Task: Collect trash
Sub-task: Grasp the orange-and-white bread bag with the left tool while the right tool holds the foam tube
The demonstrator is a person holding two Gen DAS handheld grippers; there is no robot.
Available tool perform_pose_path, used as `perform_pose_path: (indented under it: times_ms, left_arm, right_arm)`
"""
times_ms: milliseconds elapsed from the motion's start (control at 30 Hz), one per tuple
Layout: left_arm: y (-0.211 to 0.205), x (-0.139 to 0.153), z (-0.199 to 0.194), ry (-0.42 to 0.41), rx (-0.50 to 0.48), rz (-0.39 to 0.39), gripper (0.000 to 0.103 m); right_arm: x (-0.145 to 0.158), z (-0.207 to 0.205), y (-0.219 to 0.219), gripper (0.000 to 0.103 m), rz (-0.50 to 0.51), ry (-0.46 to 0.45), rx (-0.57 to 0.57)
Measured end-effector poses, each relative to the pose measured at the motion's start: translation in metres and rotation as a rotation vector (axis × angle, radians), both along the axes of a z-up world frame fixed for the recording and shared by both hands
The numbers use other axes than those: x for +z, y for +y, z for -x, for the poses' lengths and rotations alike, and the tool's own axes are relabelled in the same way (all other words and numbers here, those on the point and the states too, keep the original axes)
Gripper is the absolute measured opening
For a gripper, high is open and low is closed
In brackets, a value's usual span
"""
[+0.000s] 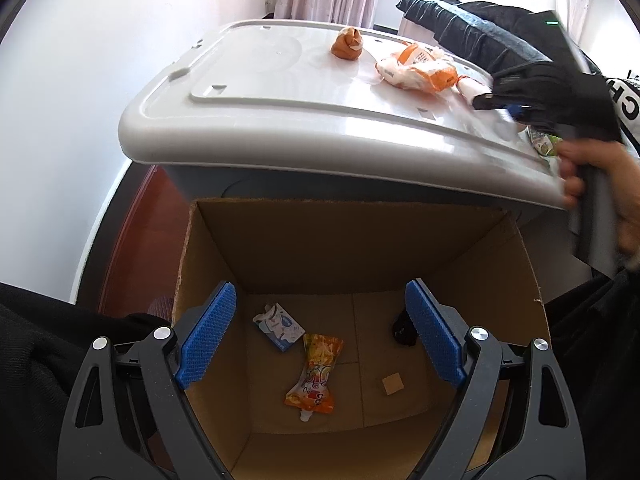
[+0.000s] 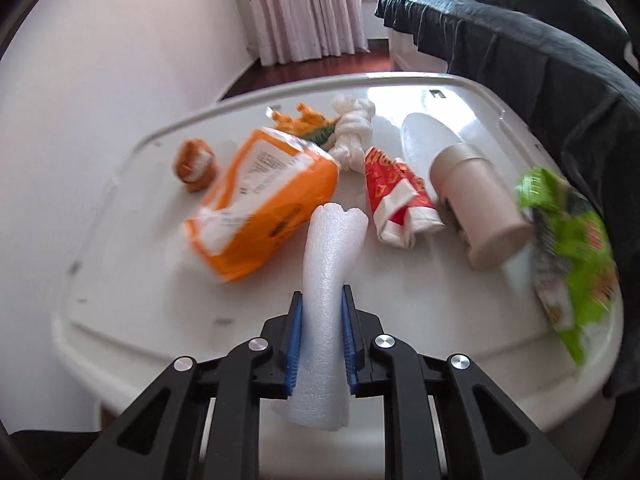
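Observation:
My left gripper (image 1: 320, 332) is open and empty above an open cardboard box (image 1: 532, 280). In the box lie an orange drink pouch (image 1: 314, 372), a small blue-white carton (image 1: 278, 326) and a dark item (image 1: 402, 326). My right gripper (image 2: 320, 338) is shut on a white foam strip (image 2: 326, 280) above the white bin lid (image 2: 420, 300). On the lid lie an orange-white packet (image 2: 264, 200), a small orange crumpled wrapper (image 2: 196, 164), a red-white wrapper (image 2: 396, 192), a beige cup (image 2: 476, 200) on its side, a green wrapper (image 2: 568, 240), a white knotted cloth (image 2: 354, 132) and an orange-green item (image 2: 304, 122).
The white bin (image 1: 280, 120) stands behind the box, by a white wall (image 1: 60, 100). Dark bedding (image 2: 520, 48) runs along the right. Pink curtains (image 2: 304, 8) hang at the back over red-brown floor (image 1: 136, 240).

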State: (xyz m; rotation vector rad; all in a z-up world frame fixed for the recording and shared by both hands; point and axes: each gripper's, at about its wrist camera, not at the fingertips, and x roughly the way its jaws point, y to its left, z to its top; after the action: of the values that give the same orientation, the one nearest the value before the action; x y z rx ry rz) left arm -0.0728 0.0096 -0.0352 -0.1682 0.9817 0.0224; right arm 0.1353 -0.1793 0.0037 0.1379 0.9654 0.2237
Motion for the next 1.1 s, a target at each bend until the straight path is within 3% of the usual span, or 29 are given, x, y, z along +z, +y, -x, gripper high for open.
perform_pose_path:
  times_ms: [100, 233, 333, 433, 500, 733, 867, 933, 967, 1033, 1100]
  left_arm:
    - [-0.005, 0.008, -0.005, -0.006, -0.025, 0.005, 0.084]
    - [-0.020, 0.036, -0.031, -0.076, -0.115, 0.004, 0.084]
    - [-0.039, 0.056, -0.075, -0.109, -0.219, 0.031, 0.085]
    - [-0.063, 0.064, -0.130, -0.104, -0.306, 0.016, 0.087]
    - [-0.078, 0.063, -0.165, -0.102, -0.329, -0.031, 0.087]
    - [-0.131, 0.037, -0.245, -0.078, -0.383, -0.232, 0.087]
    - [-0.127, 0.013, -0.290, -0.015, -0.331, -0.233, 0.087]
    - [-0.119, 0.004, -0.303, 0.011, -0.295, -0.204, 0.077]
    - [-0.116, 0.000, -0.307, 0.014, -0.281, -0.196, 0.065]
    - [-0.116, -0.002, -0.307, -0.013, -0.269, -0.229, 0.051]
    - [-0.115, 0.001, -0.301, -0.043, -0.260, -0.247, 0.023]
  right_arm:
    - [0.030, 0.030, -0.011, 0.018, -0.020, -0.069, 0.039]
    - [0.058, 0.065, -0.032, 0.018, 0.010, -0.205, 0.037]
    - [0.060, 0.072, -0.051, 0.018, -0.011, -0.253, 0.005]
    - [0.054, 0.070, -0.071, 0.019, -0.072, -0.235, -0.027]
    - [0.052, 0.069, -0.085, 0.019, -0.132, -0.221, -0.055]
    - [0.056, 0.070, -0.108, 0.020, -0.177, -0.228, -0.089]
    - [0.054, 0.064, -0.111, 0.020, -0.212, -0.209, -0.094]
    - [0.052, 0.062, -0.110, 0.020, -0.223, -0.204, -0.089]
    - [0.052, 0.062, -0.109, 0.020, -0.225, -0.202, -0.085]
    - [0.051, 0.060, -0.104, 0.020, -0.227, -0.201, -0.076]
    - [0.051, 0.060, -0.099, 0.020, -0.223, -0.200, -0.066]
